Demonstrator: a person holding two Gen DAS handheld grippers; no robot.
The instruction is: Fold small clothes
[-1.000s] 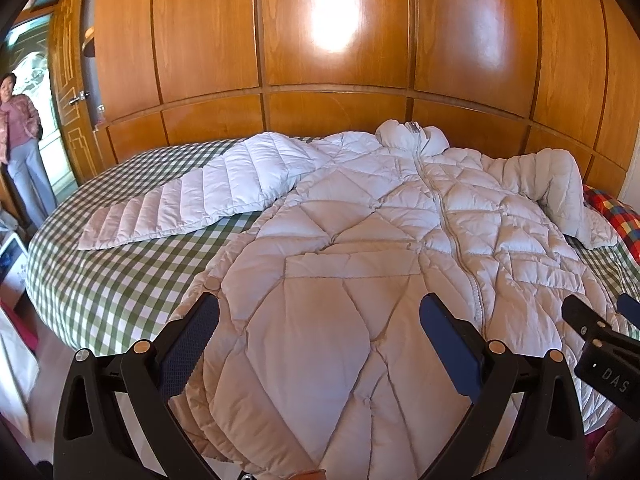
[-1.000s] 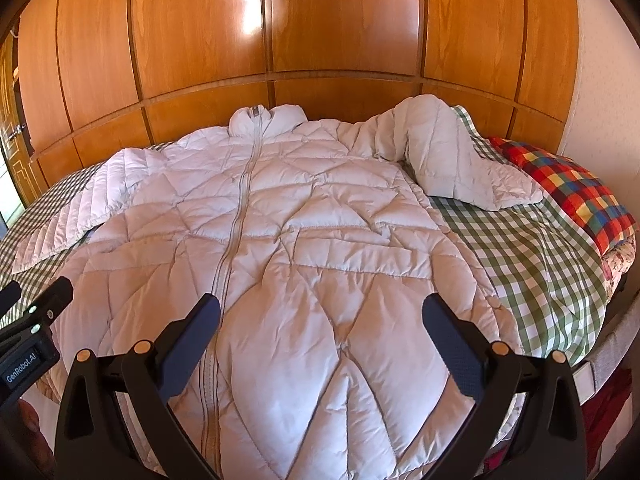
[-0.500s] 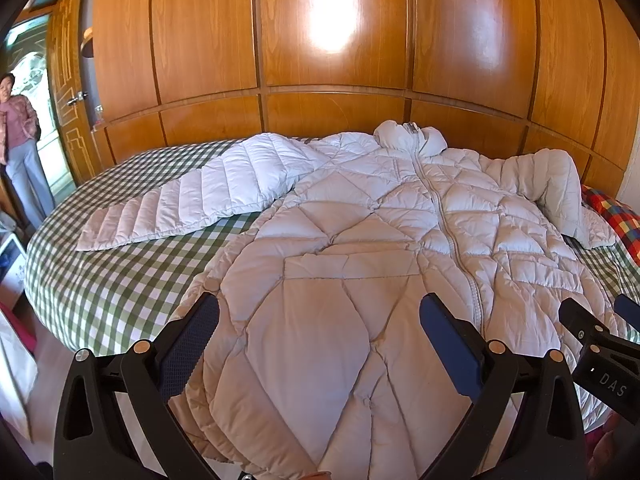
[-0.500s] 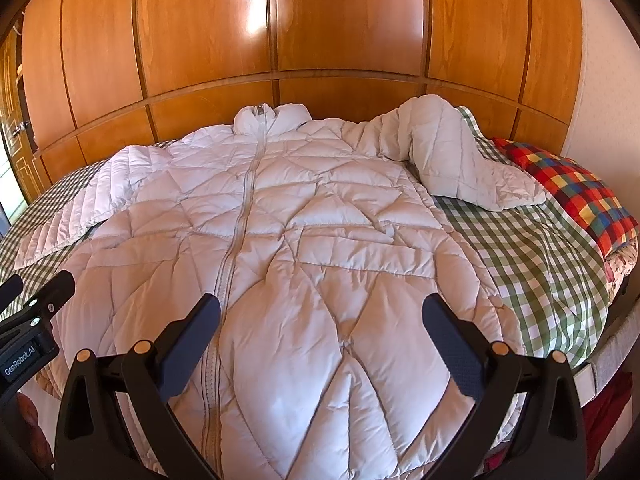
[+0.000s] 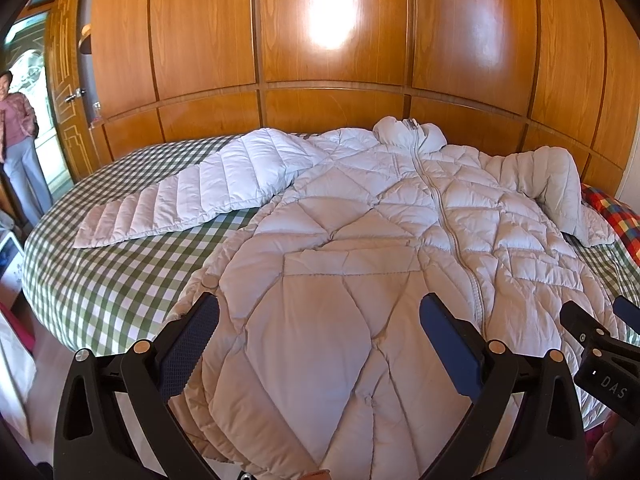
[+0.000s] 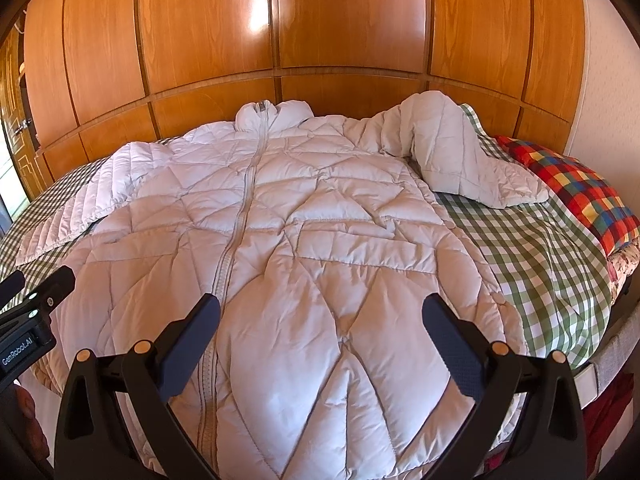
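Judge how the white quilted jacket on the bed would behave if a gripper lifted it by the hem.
The jacket looks puffy and creased, so it would probably drape limply rather than hold shape. Its padded quilting suggests it is light for its bulk. The smooth, faintly shiny shell may slip between the fingers.

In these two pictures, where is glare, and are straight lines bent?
Left wrist view: a bright glare patch on the wooden wall panels; panel seams bow outward. Right wrist view: a narrower glare streak on the panels, the same fisheye bending, dark corners.
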